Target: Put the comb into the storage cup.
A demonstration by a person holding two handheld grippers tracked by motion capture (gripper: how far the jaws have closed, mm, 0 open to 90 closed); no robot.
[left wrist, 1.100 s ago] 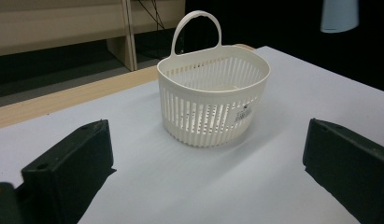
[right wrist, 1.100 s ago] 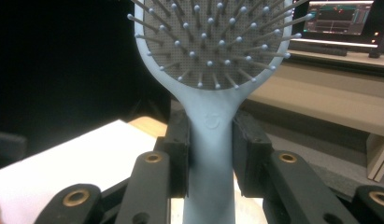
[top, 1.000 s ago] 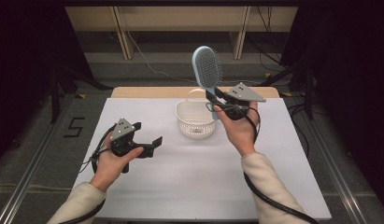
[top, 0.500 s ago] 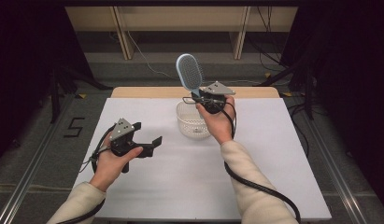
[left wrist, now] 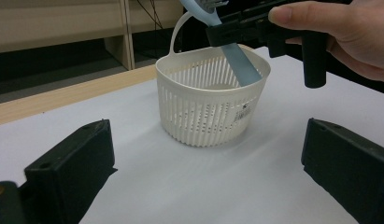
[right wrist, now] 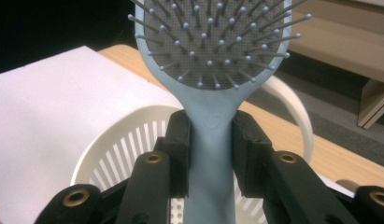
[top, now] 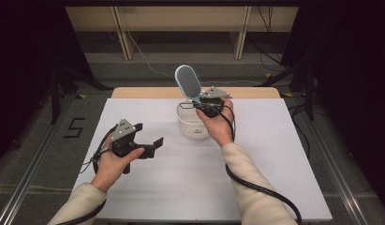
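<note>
right gripper [top: 199, 104] at 12 o'clock of the white table [top: 274, 187], over the white basket [top: 192, 125]; jaws pinching the neck of a light blue hairbrush [top: 187, 82], pads on both sides of the handle just under the head; in right gripper view brush head [right wrist: 213, 42] points up at 12, bristles facing the camera, basket [right wrist: 110, 154] below and behind the jaws; in left gripper view the brush handle [left wrist: 238, 60] dips inside the basket rim [left wrist: 203, 88], slanting down toward 5 o'clock; can't tell if it touches the basket wall; basket handle loop stands up at the far side; left gripper [top: 143, 140] at about 8 o'clock from the basket, well apart from it, jaws spread wide with nothing between, aimed toward the basket at 2 o'clock; person's left hand [top: 113, 161] wraps its grip; cable trails from each gripper along the forearm
</note>
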